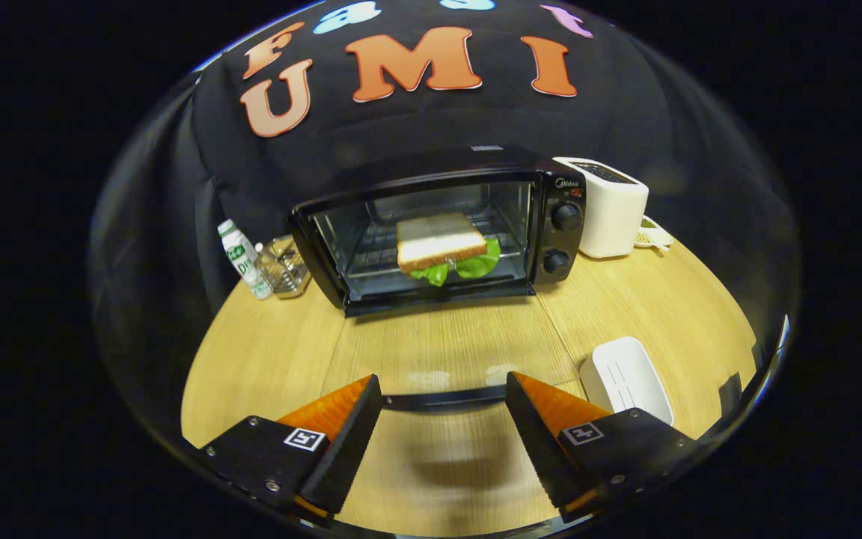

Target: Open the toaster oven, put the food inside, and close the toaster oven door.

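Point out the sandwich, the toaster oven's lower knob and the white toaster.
sandwich (440,241): gripper view, on the top bread slice, inside the oven.
lower knob (555,261): gripper view, on the knob's face.
white toaster (613,217): gripper view, on its front wall.

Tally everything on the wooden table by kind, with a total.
Heating appliances: 2, black toaster oven, white pop-up toaster
Food: 1, lettuce sandwich inside the oven
Bottles: 1, white bottle, green label
Dishes: 2, clear glass container, white rectangular tray
Total: 6
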Available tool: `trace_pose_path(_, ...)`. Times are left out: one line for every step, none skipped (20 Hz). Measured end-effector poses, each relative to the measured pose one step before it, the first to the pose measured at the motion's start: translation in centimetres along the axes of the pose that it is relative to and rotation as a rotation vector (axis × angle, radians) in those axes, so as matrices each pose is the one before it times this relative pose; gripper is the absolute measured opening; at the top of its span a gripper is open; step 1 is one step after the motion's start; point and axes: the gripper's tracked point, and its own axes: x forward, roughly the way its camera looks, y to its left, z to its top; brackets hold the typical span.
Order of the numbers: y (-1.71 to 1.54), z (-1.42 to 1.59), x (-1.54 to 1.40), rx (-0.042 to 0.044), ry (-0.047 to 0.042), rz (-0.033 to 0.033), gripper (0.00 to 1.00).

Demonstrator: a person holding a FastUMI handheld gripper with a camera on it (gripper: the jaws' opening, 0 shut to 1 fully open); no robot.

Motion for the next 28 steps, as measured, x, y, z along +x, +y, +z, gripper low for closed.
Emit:
trace_pose_path(-0.036, -0.913, 0.052, -0.01913, 0.01467, -0.00344, 0.99)
trace_pose_path(-0.023, -0.959, 0.225, -0.01451, 0.01947, -0.00267, 0.99)
trace_pose_path(0.061, -0.989, 0.334, -0.01086, 0.0219, -0.00266, 0.99)
trace_pose_path(-0.005, -0.977, 0.649, -0.00816, 0.02654, -0.00329, 0.99)
trace_pose_path(0.012, -0.845, 0.568, -0.00652, 0.02519, -0.00274, 0.99)
trace_pose_path(-0.027, -0.646, 0.559, -0.00509, 0.01625, -0.00394, 0.99)
trace_pose_path(-0.16, -0.459, 0.54, -0.00623, 0.011, -0.00893, 0.99)
trace_pose_path(-0.025, -0.393, 0.492, -0.00774, 0.01117, -0.0047, 0.99)
trace_pose_path(-0.061, -0.16, 0.453, -0.00572, 0.00817, -0.00814, 0.99)
trace_pose_path(-0.054, -0.055, 0.447, -0.00657, 0.00137, -0.0043, 0.99)
trace_pose_path(-0.127, 0.02, 0.307, -0.00353, 0.00139, -0.00597, 0.99)
trace_pose_path(0.023, 0.262, 0.372, 0.00096, -0.00232, -0.00345, 1.0)
trace_pose_path(0.04, 0.299, 0.361, 0.00275, -0.00279, 0.00023, 0.99)
trace_pose_path(-0.006, 0.153, 0.332, 0.00449, 0.00024, -0.0018, 1.0)
trace_pose_path(-0.074, 0.231, 0.245, 0.00229, 0.00133, -0.00191, 1.0)
trace_pose_path(0.098, -0.005, 0.355, 0.00227, 0.00259, -0.00044, 1.0)
trace_pose_path(0.052, -0.174, 0.208, -0.00725, 0.01683, 0.00457, 1.0)
trace_pose_path(-0.063, 0.139, -0.029, -0.00655, 0.00145, -0.00088, 1.0)
trace_pose_path(0.034, 0.099, -0.112, -0.00245, -0.00057, -0.00407, 1.0)
trace_pose_path(-0.113, 0.05, -0.289, -0.00191, -0.00183, -0.00241, 1.0)
trace_pose_path(-0.021, 0.328, -0.304, -0.00114, -0.00396, -0.00015, 1.0)
trace_pose_path(0.046, 0.273, -0.32, 0.0015, -0.00225, 0.00166, 1.0)
trace_pose_path(0.108, 0.286, -0.293, 0.00055, -0.00483, 0.00317, 1.0)
trace_pose_path(-0.031, 0.244, -0.3, -0.00333, -0.00818, 0.00316, 1.0)
trace_pose_path(0.01, 0.326, -0.287, -0.00221, -0.00918, 0.00252, 1.0)
trace_pose_path(0.028, 0.461, -0.382, 0.00141, -0.0147, 0.00141, 1.0)
trace_pose_path(-0.026, 0.54, -0.39, -0.00326, -0.01573, 0.00123, 1.0)
trace_pose_path(-0.047, 0.451, -0.358, -0.00349, -0.0126, -0.00015, 1.0)
